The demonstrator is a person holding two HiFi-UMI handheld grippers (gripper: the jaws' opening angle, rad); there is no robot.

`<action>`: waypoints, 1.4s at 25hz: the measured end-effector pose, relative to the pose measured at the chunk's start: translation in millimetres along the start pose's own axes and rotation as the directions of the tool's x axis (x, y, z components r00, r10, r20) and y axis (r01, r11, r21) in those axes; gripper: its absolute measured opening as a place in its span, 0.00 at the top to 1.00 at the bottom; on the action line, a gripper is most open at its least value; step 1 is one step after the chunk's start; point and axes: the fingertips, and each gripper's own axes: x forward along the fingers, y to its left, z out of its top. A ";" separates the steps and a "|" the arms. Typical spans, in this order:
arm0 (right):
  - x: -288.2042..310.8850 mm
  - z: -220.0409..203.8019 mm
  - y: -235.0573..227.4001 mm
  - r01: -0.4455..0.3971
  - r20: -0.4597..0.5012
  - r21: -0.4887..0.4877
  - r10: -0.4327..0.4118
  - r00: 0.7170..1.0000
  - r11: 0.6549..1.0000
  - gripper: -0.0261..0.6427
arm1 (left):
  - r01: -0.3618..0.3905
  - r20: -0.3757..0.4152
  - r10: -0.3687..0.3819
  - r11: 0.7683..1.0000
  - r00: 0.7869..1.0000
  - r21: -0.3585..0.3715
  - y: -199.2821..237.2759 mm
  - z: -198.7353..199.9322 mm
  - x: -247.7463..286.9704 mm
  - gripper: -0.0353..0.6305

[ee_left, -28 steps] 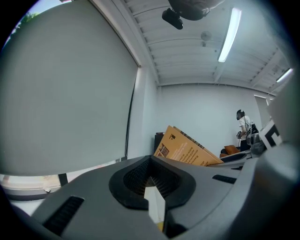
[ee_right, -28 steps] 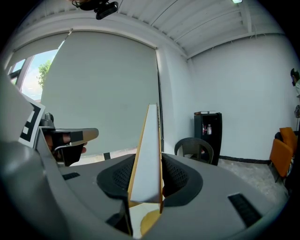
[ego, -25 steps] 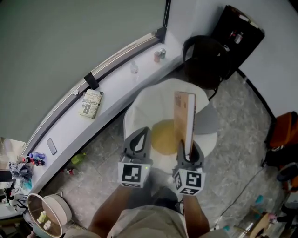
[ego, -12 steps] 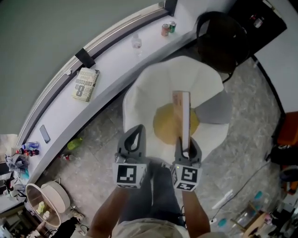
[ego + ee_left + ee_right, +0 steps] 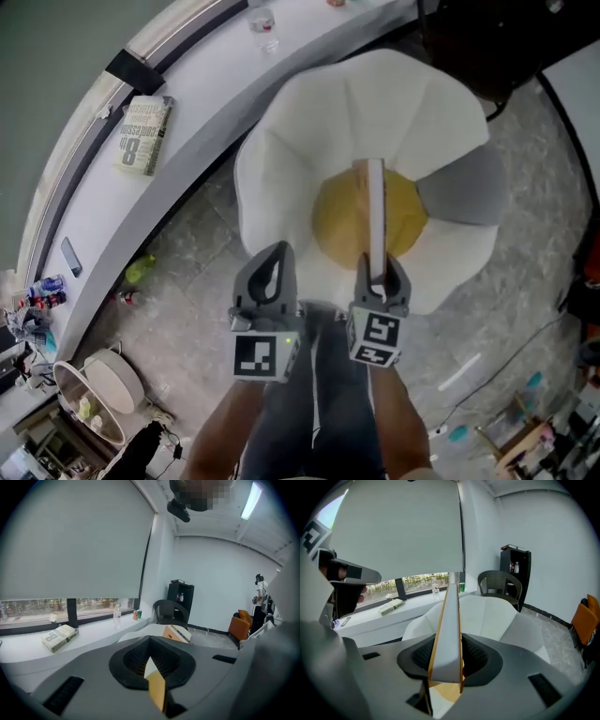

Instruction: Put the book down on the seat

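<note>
A thin book with orange covers (image 5: 375,211) stands on edge in my right gripper (image 5: 380,274), which is shut on its lower end. It hangs over the yellow centre (image 5: 339,223) of the white petal-shaped seat (image 5: 309,122). In the right gripper view the book (image 5: 447,620) runs straight out from between the jaws, with the seat (image 5: 487,611) beyond it. My left gripper (image 5: 279,251) sits beside it to the left, over the seat's near edge, shut with nothing in it. From the left gripper view I see the book (image 5: 176,633) off to the right.
A curved white ledge (image 5: 197,103) runs under the window, with a second book (image 5: 145,134) and a bottle (image 5: 262,19) on it. A black chair (image 5: 499,585) and a dark shelf (image 5: 514,569) stand behind the seat. A round bin (image 5: 98,394) is at lower left. The person's legs are below the grippers.
The view has moved forward over the seat. Both grippers and the book now hang above the yellow centre, and the book shows more edge-on. The grip on it is the same.
</note>
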 end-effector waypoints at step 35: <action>136.5 -170.7 52.2 -0.056 -0.233 0.003 0.055 0.971 0.998 0.73 | -0.068 -0.131 0.068 0.998 0.989 0.004 67.3 -154.1 55.9 0.94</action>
